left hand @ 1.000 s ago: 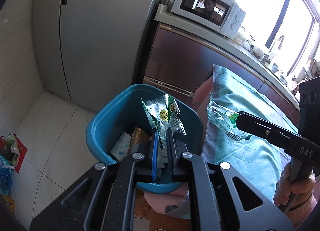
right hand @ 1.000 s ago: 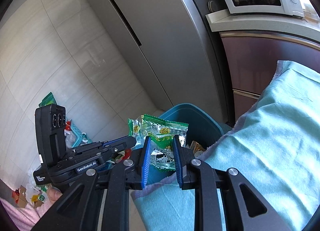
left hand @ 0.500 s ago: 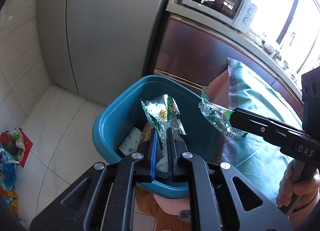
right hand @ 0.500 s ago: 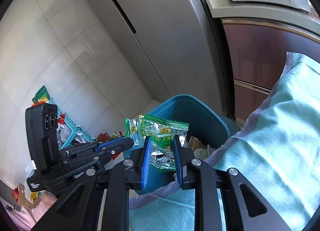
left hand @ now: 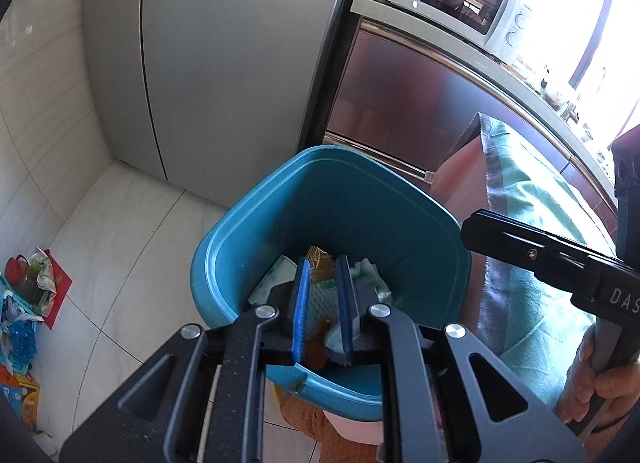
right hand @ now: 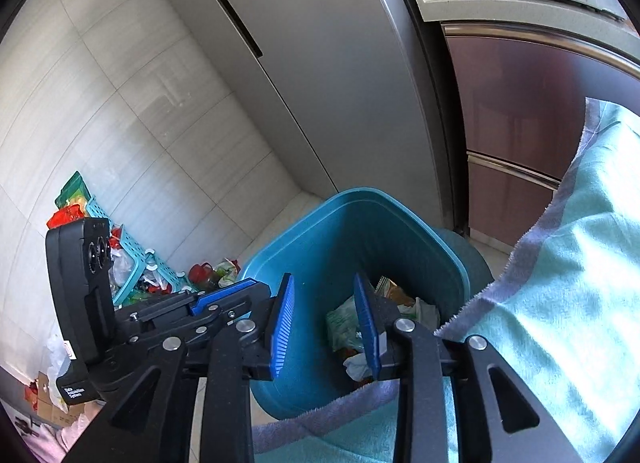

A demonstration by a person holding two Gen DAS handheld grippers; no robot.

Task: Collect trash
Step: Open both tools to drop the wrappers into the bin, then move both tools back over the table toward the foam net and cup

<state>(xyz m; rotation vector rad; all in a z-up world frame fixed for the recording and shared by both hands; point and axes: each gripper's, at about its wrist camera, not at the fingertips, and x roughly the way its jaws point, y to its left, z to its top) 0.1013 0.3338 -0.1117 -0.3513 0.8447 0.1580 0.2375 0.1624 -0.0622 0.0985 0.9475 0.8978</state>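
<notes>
Wrappers and crumpled paper (right hand: 352, 327) are seen lying inside the blue bin (left hand: 256, 223), above which both the left tongs (left hand: 322, 311) and right tongs (right hand: 324, 327) are held parted and empty, while further litter (right hand: 208, 273) is left on the floor.

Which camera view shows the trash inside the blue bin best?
The right wrist view: the trash lies visible in the blue bin beside the open jaws. In the left wrist view the jaws hide most of the trash.
</notes>
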